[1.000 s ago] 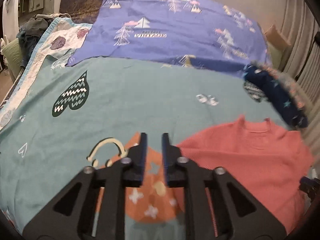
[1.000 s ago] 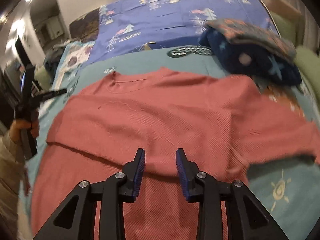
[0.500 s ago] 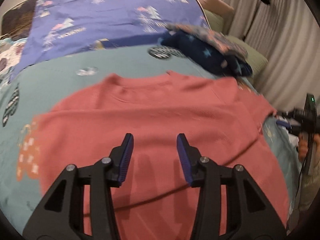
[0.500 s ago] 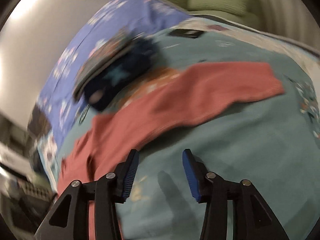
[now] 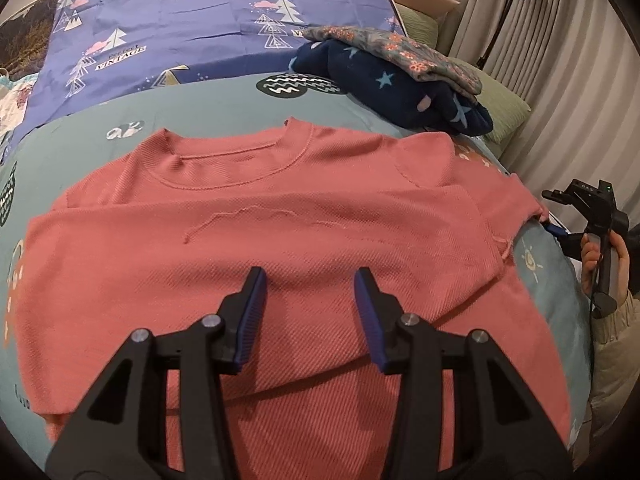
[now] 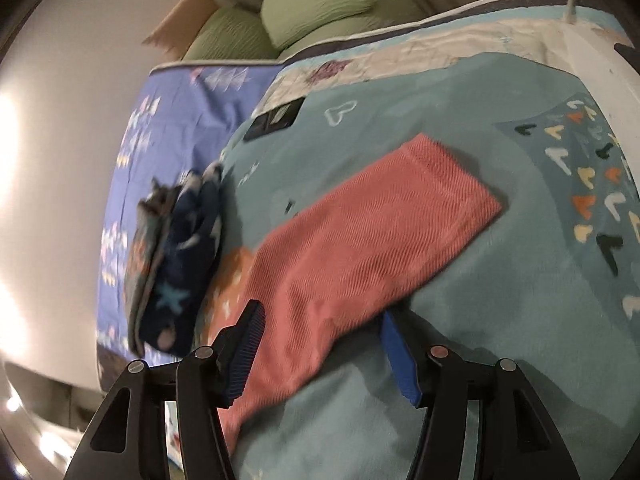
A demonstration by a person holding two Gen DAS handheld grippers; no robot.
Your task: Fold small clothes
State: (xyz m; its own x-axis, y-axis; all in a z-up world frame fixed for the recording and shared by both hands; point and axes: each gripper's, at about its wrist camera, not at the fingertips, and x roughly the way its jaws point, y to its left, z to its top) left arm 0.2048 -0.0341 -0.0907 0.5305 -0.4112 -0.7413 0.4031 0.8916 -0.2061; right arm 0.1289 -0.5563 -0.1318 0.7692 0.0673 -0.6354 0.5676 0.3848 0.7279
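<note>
1. The left gripper (image 5: 310, 280) hangs over the lower body of a coral-red ribbed knit sweater (image 5: 280, 240), its two blue-padded fingers (image 5: 252, 312) spread apart with nothing but air between them; the jaws have just been opening.
2. That sweater lies flat and face-up on a teal printed bed sheet (image 5: 80, 128), neckline toward the far side, one sleeve already folded across the chest.
3. The right gripper (image 6: 320, 332) sits low at the sleeve of the same sweater (image 6: 360, 248). Its jaws have just been opening too and stand wide, one on each side of the sleeve near the shoulder end. The pads do not press on the cloth.
4. In the right wrist view the sleeve stretches away over the teal sheet (image 6: 500, 320), its cuff lying flat at the far end.
5. At the right edge of the left wrist view, a person's hand (image 5: 592, 256) grips the black handle of the right gripper (image 5: 556, 232), just beside the sweater's edge.
6. Farther off, near the sweater's shoulder, rests a pile of folded clothes (image 5: 400, 76): a navy piece with stars under a grey floral one.
7. Beyond lies a purple sheet with a tree print (image 5: 200, 20).
8. Green pillows (image 6: 320, 4) and pale pleated curtains (image 5: 560, 60) close the scene.
</note>
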